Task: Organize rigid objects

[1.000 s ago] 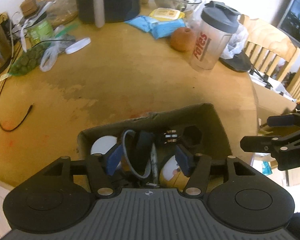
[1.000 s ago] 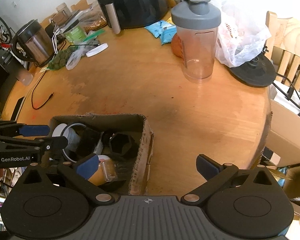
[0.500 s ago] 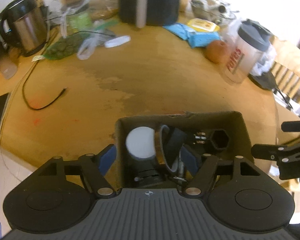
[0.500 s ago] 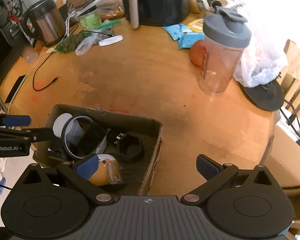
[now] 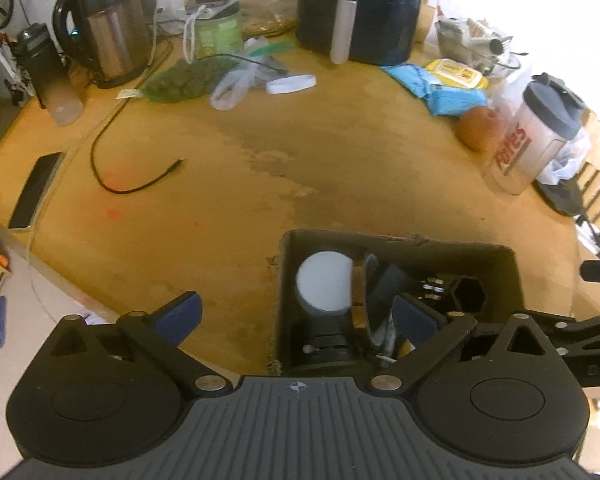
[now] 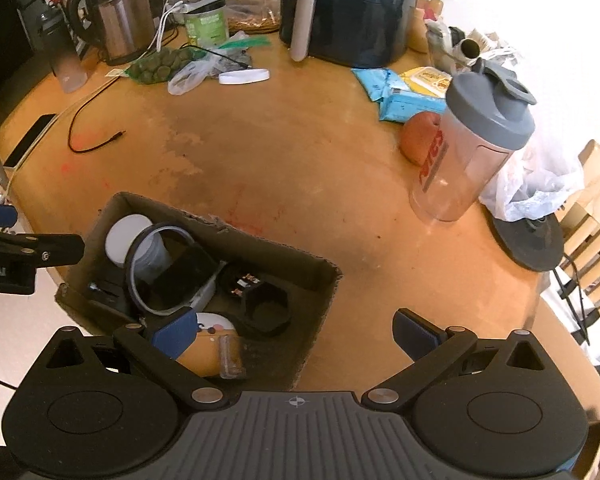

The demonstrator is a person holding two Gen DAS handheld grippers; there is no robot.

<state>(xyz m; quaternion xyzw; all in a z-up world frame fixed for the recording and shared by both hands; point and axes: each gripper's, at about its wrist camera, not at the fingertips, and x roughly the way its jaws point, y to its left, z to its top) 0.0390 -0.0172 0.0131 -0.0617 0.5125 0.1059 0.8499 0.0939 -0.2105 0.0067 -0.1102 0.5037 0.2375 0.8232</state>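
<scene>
An open cardboard box (image 5: pixel 396 244) (image 6: pixel 260 240) stands at the near table edge. It holds a white-lidded jar (image 5: pixel 324 286) (image 6: pixel 126 236), a dark-rimmed ring (image 6: pixel 168 272), a black hexagonal piece (image 5: pixel 466 298) (image 6: pixel 266 308) and a yellow container (image 6: pixel 208 356). My left gripper (image 5: pixel 296 316) hovers over the box's left wall with its jaws opening wide. One finger is over the table, the other over the contents, and the pads press on nothing. My right gripper (image 6: pixel 296 332) straddles the box's right wall, open and empty.
A shaker bottle (image 5: pixel 536 144) (image 6: pixel 472 148) and an orange fruit (image 6: pixel 420 136) stand at the right. An air fryer (image 5: pixel 360 4), a kettle (image 5: pixel 108 24), blue packets (image 5: pixel 440 88), a black cable (image 5: pixel 132 184) and a phone (image 5: pixel 36 188) ring the table. A chair (image 6: pixel 592 232) stands right.
The left jaws spread from a narrow gap over the box's contents to full width. Both hands rolled and drifted sideways, so the box now sits further right in the left view. The right jaws stayed wide.
</scene>
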